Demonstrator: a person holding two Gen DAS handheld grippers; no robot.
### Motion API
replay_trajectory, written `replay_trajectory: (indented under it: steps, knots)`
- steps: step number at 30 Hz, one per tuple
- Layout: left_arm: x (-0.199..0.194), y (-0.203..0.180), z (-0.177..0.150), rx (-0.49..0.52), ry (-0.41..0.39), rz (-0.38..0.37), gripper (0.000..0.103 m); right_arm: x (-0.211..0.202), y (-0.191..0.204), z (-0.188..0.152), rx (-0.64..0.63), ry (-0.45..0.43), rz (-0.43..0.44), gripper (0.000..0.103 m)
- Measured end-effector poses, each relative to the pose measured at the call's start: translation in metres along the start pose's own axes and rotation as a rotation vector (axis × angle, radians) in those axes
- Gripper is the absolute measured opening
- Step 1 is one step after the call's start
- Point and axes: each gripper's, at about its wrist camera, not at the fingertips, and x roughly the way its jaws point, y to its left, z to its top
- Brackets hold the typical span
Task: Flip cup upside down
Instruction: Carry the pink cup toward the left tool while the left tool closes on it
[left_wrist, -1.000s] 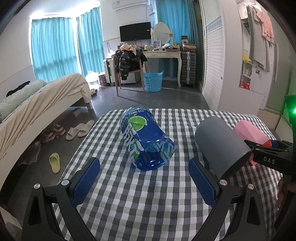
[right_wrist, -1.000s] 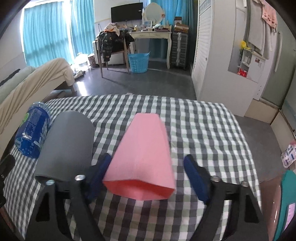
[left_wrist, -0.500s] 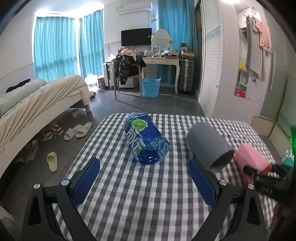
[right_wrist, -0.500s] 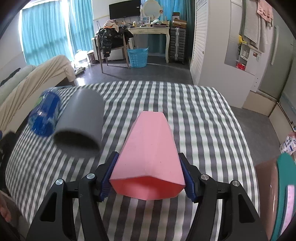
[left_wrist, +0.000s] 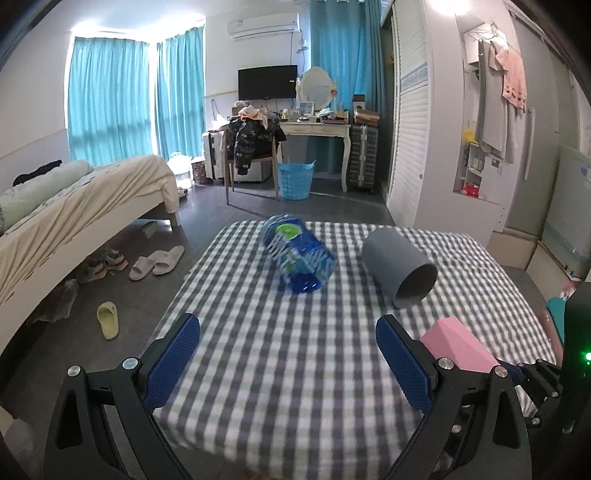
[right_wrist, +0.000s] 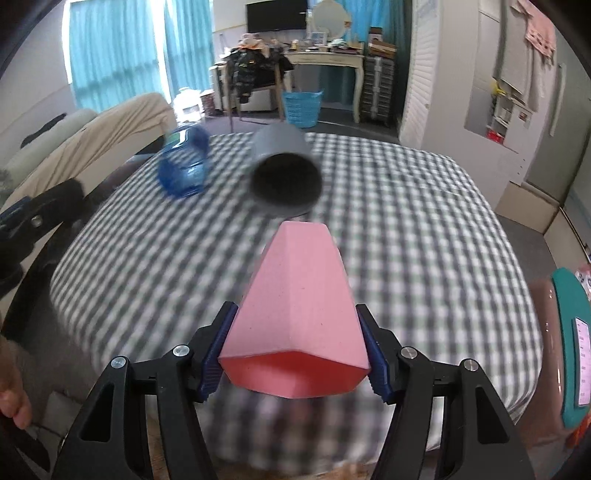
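Note:
My right gripper (right_wrist: 295, 354) is shut on a pink faceted cup (right_wrist: 295, 314), held on its side above the checked table (right_wrist: 406, 240), mouth toward the camera. The pink cup also shows low right in the left wrist view (left_wrist: 458, 347). A grey cup (left_wrist: 399, 269) lies on its side on the table, its open mouth facing me; it also shows in the right wrist view (right_wrist: 284, 170). My left gripper (left_wrist: 288, 365) is open and empty above the table's near part, well short of the grey cup.
A blue plastic bottle (left_wrist: 295, 258) lies on its side left of the grey cup, also in the right wrist view (right_wrist: 184, 166). The checked table (left_wrist: 295, 369) drops off on the left to floor with slippers (left_wrist: 155, 262). A bed (left_wrist: 74, 206) stands left.
My right gripper closed on the pink cup and lifted and drew it back from the table. My left gripper pulled back, so bottle and grey cup look farther away.

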Motion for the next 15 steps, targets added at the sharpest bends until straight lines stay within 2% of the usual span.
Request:
replay_trajectory:
  steps: [6,15]
  knots:
    - [0.000,0.022,-0.009,-0.029,0.012,0.032,0.099,0.000,0.039,-0.008,-0.061,0.002,0.008,0.063]
    - [0.004,0.035,-0.010,-0.054,0.022,0.032,0.099,0.004,0.047,-0.003,-0.077,0.006,-0.004,0.063]
